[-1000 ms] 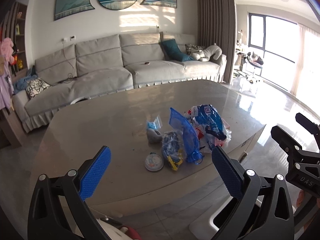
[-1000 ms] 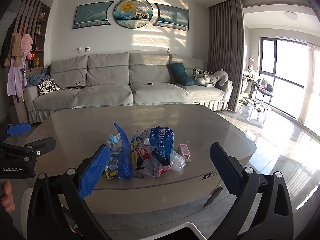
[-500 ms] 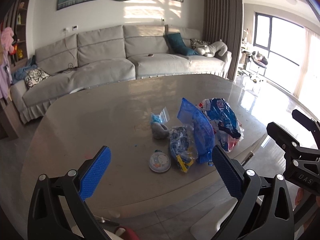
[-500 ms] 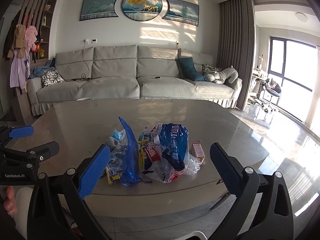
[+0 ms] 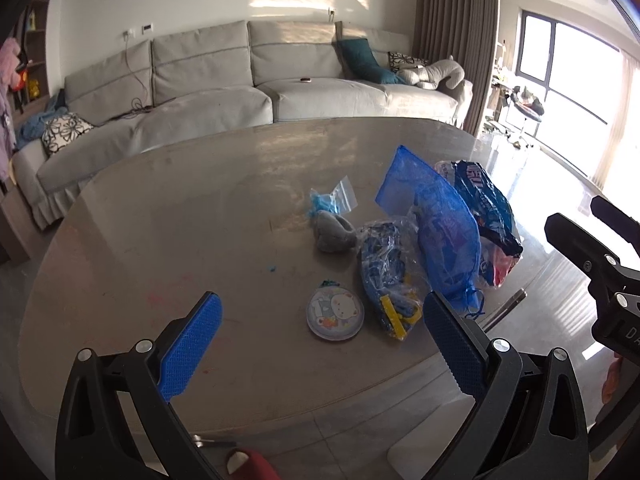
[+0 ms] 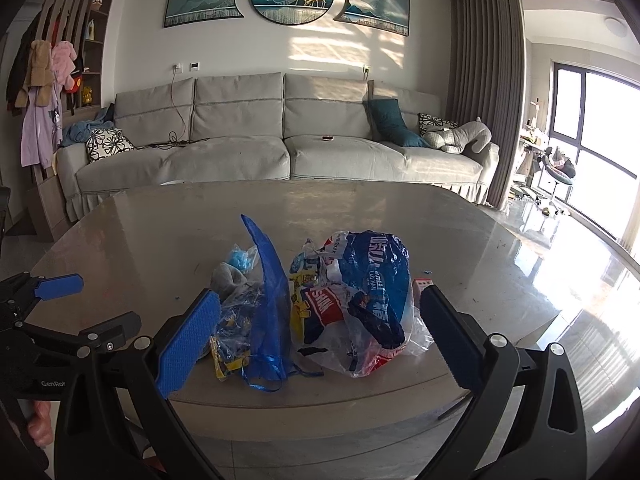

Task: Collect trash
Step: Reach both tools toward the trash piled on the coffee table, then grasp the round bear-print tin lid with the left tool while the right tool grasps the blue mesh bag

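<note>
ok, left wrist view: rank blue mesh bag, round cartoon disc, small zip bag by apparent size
1. blue mesh bag, clearly largest.
2. round cartoon disc.
3. small zip bag.
The last two look close; the disc lies nearer the camera, so their order is unsure.

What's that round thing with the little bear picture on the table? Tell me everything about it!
The round disc lies flat on the table, near the front edge. It is pale lilac-white with a cartoon white bear printed on top, plus small blue and orange shapes. It looks like thin plastic or card, maybe a lid; I cannot tell which. A tiny teal scrap sits at its far rim. The clear bag of blue and yellow bits lies just right of it. No gripper touches it. The right wrist view does not show it.
</note>
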A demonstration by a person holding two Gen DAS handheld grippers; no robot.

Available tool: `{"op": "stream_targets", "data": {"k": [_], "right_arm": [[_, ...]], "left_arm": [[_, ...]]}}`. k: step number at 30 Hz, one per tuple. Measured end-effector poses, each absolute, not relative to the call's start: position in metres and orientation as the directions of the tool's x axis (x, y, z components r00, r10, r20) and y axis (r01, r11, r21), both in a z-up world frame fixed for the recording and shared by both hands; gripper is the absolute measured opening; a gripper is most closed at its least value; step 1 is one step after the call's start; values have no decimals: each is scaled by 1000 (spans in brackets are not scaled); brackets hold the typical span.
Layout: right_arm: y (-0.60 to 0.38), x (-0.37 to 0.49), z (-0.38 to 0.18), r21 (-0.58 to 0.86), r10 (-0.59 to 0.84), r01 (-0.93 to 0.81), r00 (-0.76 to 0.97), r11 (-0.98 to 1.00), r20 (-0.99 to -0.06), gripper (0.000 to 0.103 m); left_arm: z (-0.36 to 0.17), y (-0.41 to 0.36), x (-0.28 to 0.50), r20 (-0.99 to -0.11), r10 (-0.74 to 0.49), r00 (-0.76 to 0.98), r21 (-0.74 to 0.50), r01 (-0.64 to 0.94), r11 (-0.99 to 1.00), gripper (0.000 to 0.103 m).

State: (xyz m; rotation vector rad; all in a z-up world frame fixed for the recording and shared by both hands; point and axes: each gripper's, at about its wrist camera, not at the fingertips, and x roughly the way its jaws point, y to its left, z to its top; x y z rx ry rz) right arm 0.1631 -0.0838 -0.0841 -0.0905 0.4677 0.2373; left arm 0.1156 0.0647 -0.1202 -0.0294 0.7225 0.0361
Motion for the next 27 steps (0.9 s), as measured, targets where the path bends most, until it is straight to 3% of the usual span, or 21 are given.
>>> {"op": "stream_targets", "data": {"k": [27], "right_arm": [[-57,201,-113,-52,205,-266,840,963,-502,99]], "left_arm": [[-215,69,192,-798,29,602,18,-24,1000,99]]}}
